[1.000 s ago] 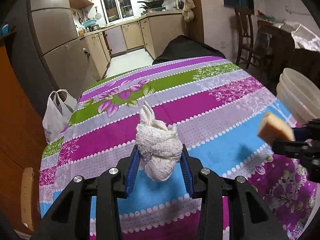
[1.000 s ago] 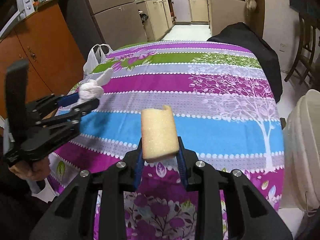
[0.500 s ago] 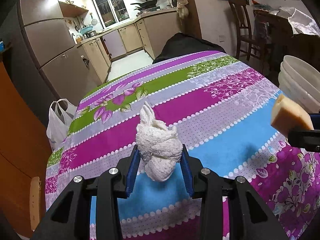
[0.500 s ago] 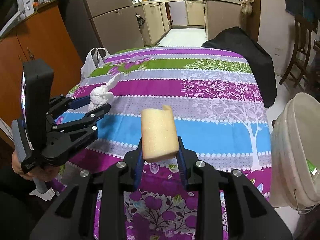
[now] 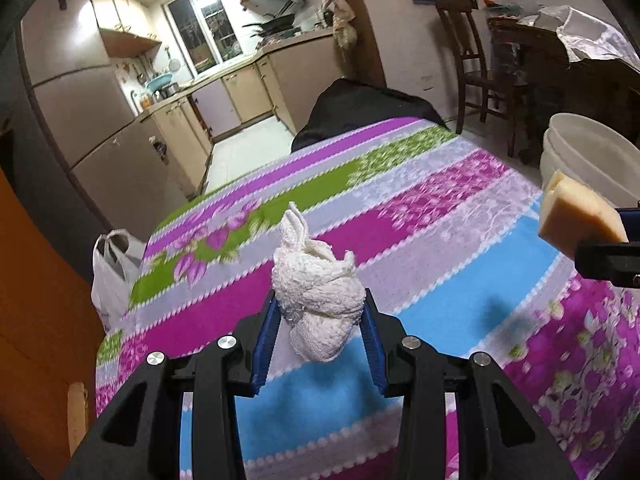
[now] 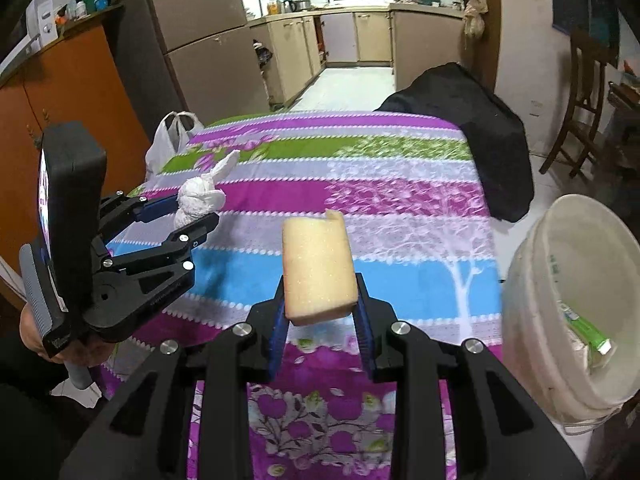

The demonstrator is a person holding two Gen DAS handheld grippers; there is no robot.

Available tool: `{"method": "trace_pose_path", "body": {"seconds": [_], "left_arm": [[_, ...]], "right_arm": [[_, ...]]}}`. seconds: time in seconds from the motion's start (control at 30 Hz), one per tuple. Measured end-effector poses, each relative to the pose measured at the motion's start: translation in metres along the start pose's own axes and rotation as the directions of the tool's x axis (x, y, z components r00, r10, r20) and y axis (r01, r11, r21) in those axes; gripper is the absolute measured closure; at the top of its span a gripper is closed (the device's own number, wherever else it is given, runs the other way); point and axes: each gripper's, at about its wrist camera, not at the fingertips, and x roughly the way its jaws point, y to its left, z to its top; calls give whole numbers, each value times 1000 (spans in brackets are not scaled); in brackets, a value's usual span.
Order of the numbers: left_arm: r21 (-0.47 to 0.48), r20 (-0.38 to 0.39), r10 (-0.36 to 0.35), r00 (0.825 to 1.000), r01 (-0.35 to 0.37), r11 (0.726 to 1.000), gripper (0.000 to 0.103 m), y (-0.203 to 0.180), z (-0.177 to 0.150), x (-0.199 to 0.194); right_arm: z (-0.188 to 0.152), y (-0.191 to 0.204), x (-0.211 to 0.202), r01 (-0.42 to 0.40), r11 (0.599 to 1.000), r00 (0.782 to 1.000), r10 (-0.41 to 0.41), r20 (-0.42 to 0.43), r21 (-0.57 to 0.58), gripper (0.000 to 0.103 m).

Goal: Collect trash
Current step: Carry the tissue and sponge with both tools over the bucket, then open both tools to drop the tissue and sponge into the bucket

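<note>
Both grippers have drifted right toward the white bucket (image 6: 568, 308), whose lower part is cut off, the left gripper (image 5: 320, 344) clamping a crumpled tissue (image 5: 316, 300) twisted tip up, the right gripper (image 6: 320, 316) squeezing a sponge (image 6: 318, 268) standing upright above the tablecloth (image 6: 400, 216).

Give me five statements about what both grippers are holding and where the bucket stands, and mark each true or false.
1. The left gripper is shut on a crumpled white tissue. True.
2. The right gripper is open. False: it clamps a yellow sponge.
3. The white bucket stands to the right of the table. True.
4. The bucket holds nothing. False: a green and white wrapper lies inside.
5. The tissue rests on the tablecloth. False: it is held above it.
</note>
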Motion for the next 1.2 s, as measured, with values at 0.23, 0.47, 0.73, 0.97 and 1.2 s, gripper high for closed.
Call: {"method": "trace_pose_path", "body": {"seconds": [0.23,0.47,0.73,0.97,1.2], "left_arm": [[52,38,-28,999,26,998,63,-29,29,-1],[116,82,-58,995,48,992,63,-64,60,-4],[203,147,-105,984,74,976,63,-116,106,-10],[294,110,-262,959,221,930,63,-178,157,2],[383,-81,-553,829,538,751,62,-249,205,24]], "right_arm": [[7,-36,-24,61,997,997,-62,36,49,75],[14,-75,-52,123,988,990,-129,58,98,75],[16,-133,-83,233,958,968,-244,54,167,75],[9,-195,-98,347,910,936,-350,-27,228,75],[8,-244,-93,398,874,917,-367,-158,280,75]]}}
